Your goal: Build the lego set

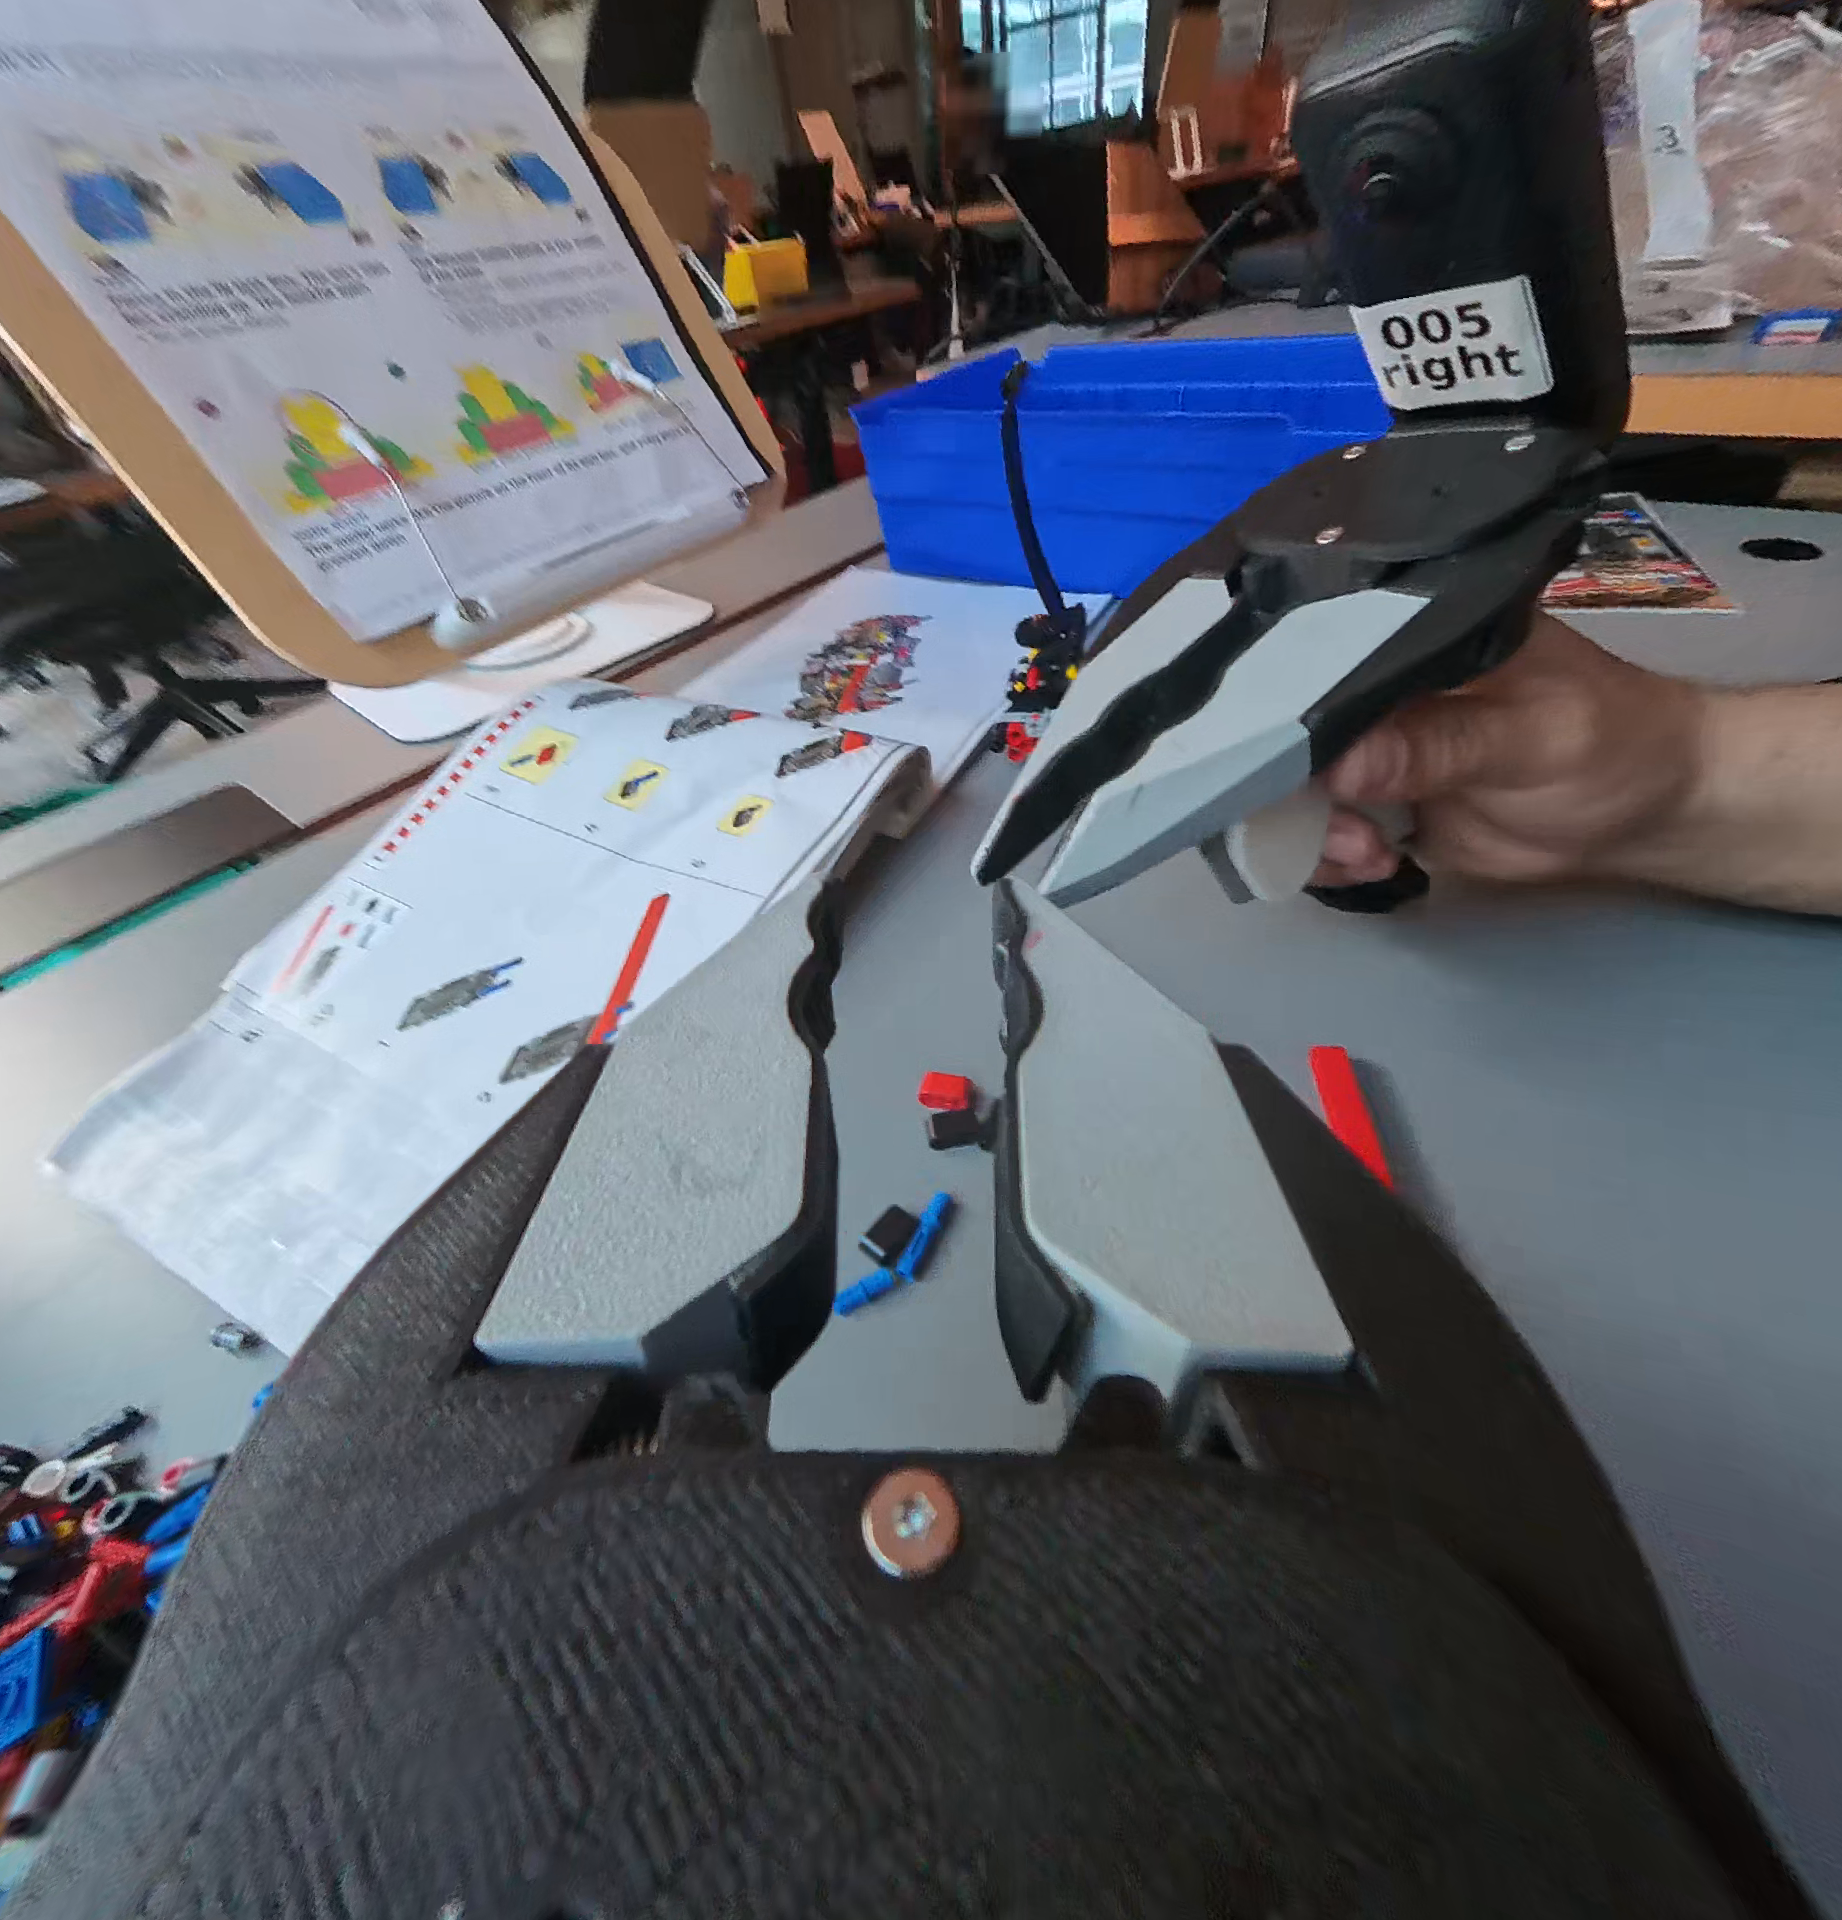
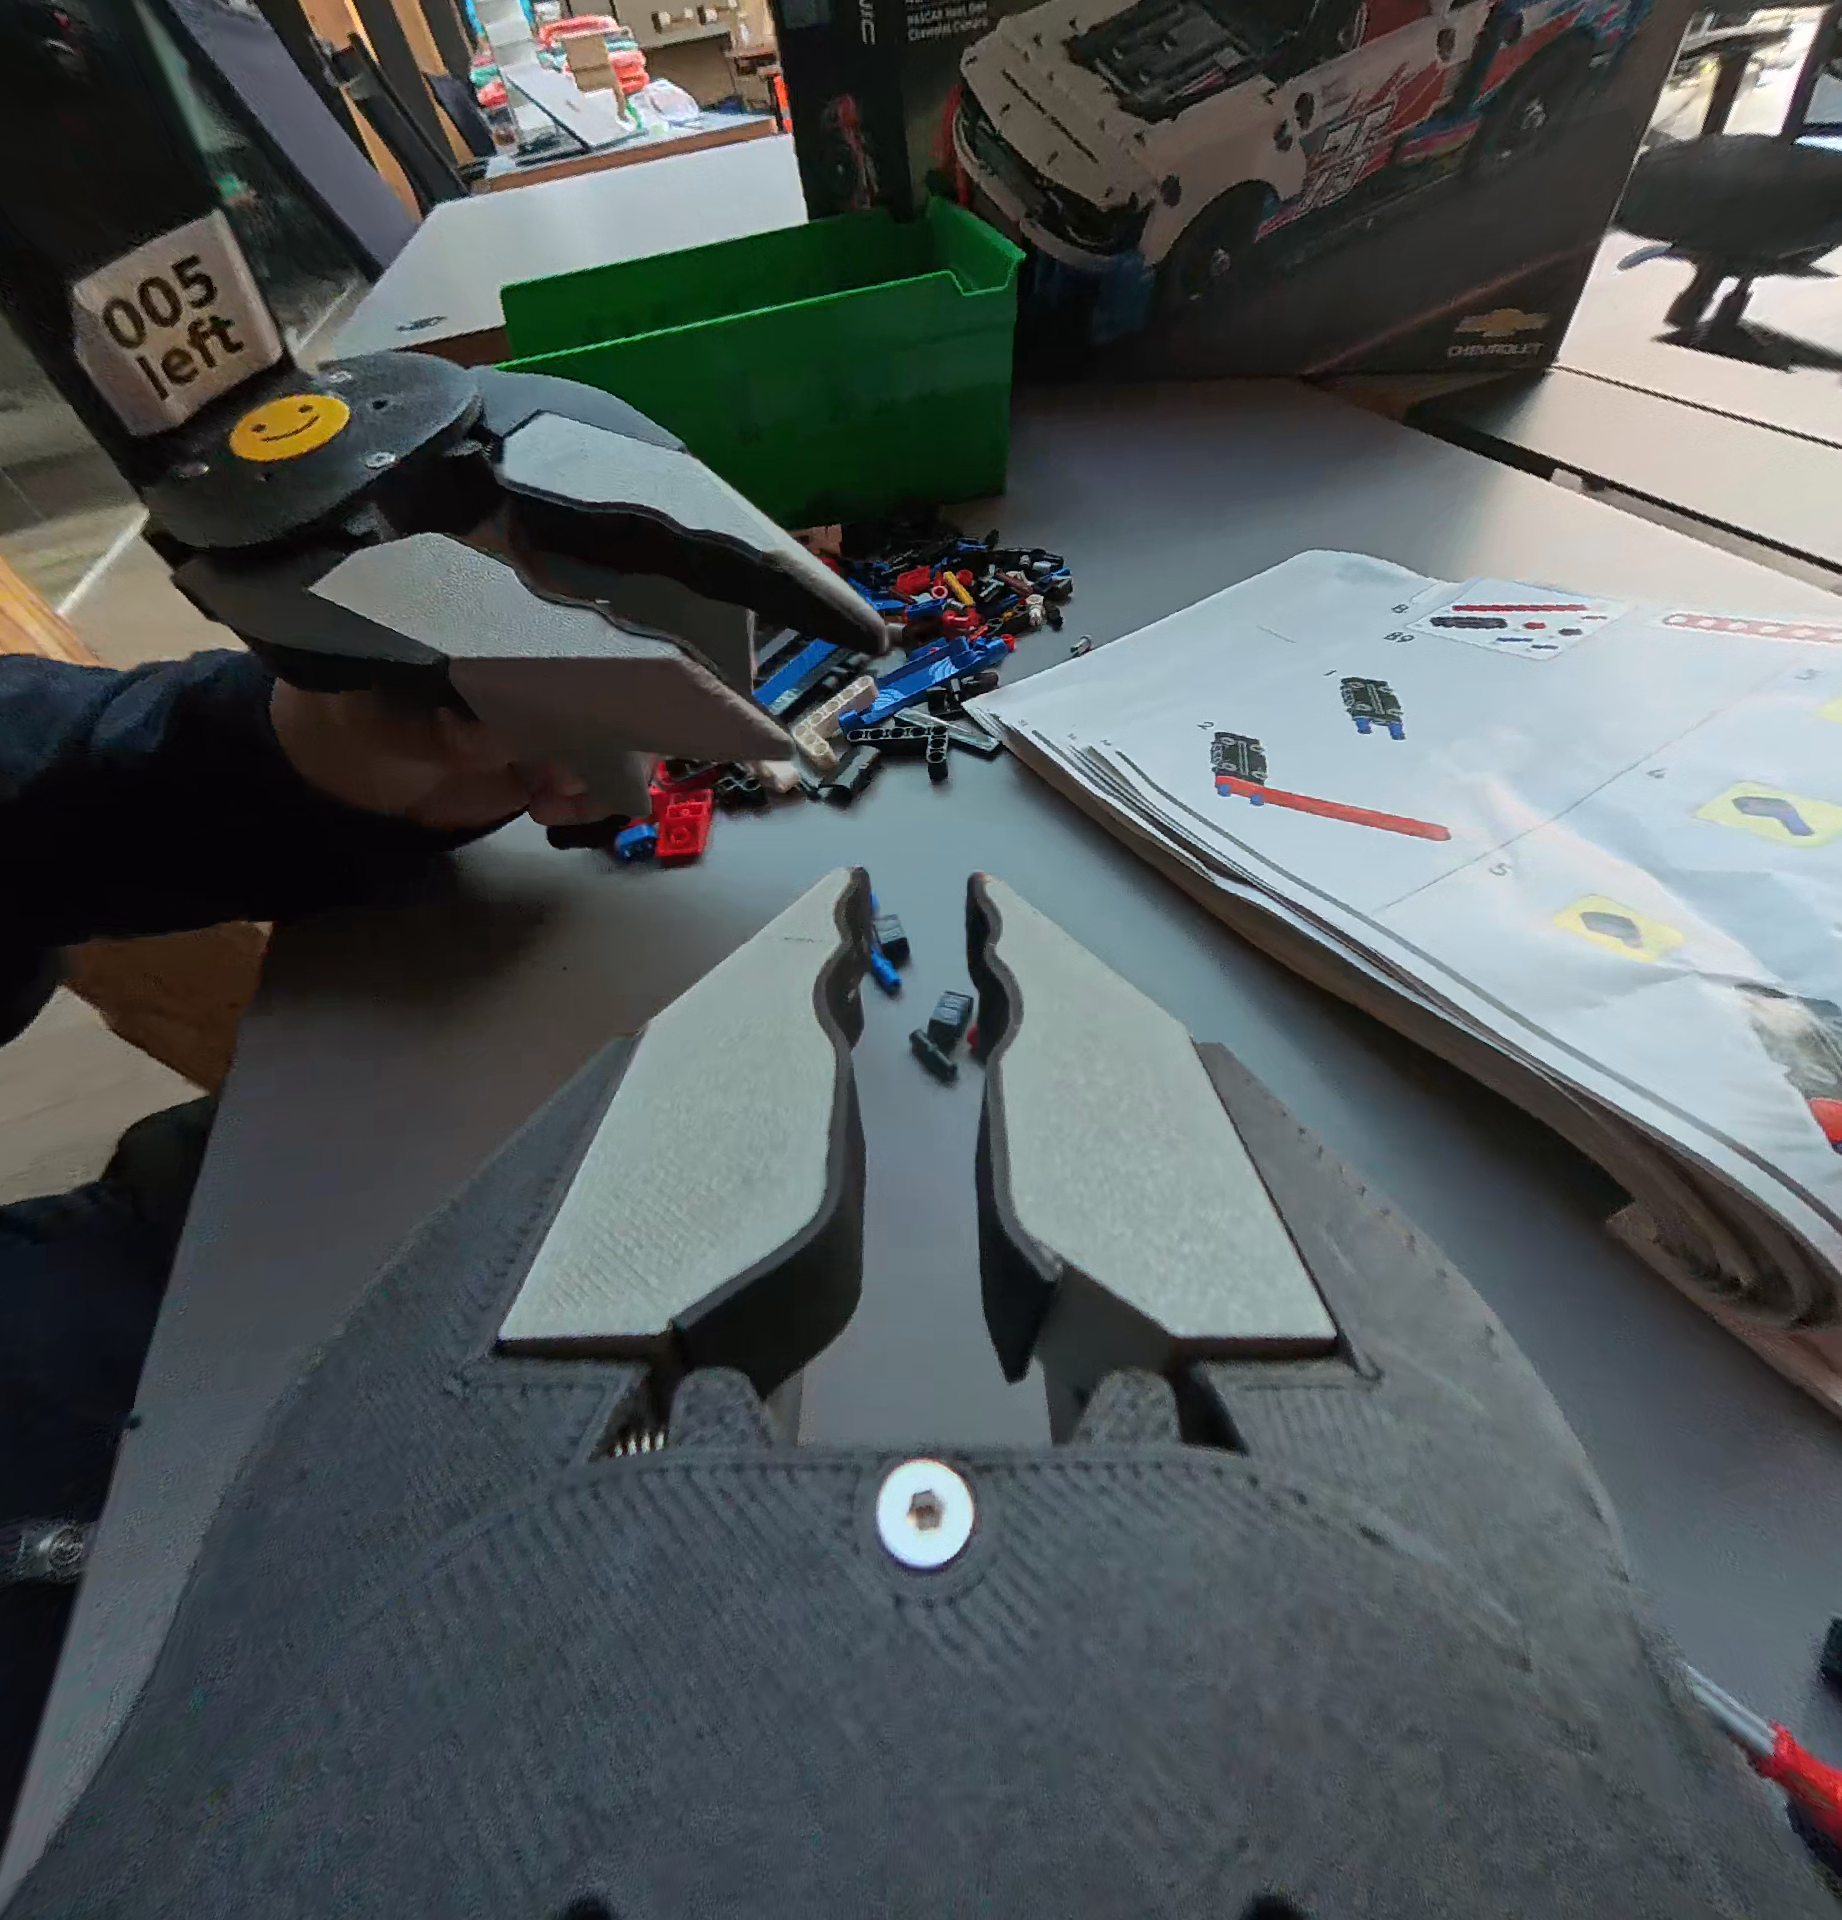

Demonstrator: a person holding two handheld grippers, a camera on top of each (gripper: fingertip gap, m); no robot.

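Observation:
My left gripper [image 1: 912,904] is open and empty above the grey table [image 1: 1519,1039]. It also shows in the right wrist view [image 2: 839,691], raised over a pile of loose pieces [image 2: 927,644]. My right gripper [image 2: 915,883] is open by a narrow gap, with nothing between its pads. In the left wrist view the right gripper [image 1: 1016,878] has its tips just beyond my left fingertips. On the table under both lie a small red piece [image 1: 943,1089], small black pieces [image 1: 889,1231] [image 2: 948,1013] and blue pins [image 1: 922,1236] [image 2: 881,961].
An open instruction booklet [image 1: 543,894] [image 2: 1468,831] lies beside the pieces. A red beam [image 1: 1348,1117], a blue bin [image 1: 1114,457], a small built assembly [image 1: 1042,675], a green bin [image 2: 771,364], a car-kit box [image 2: 1260,177] and a sheet on a stand [image 1: 356,312] are around.

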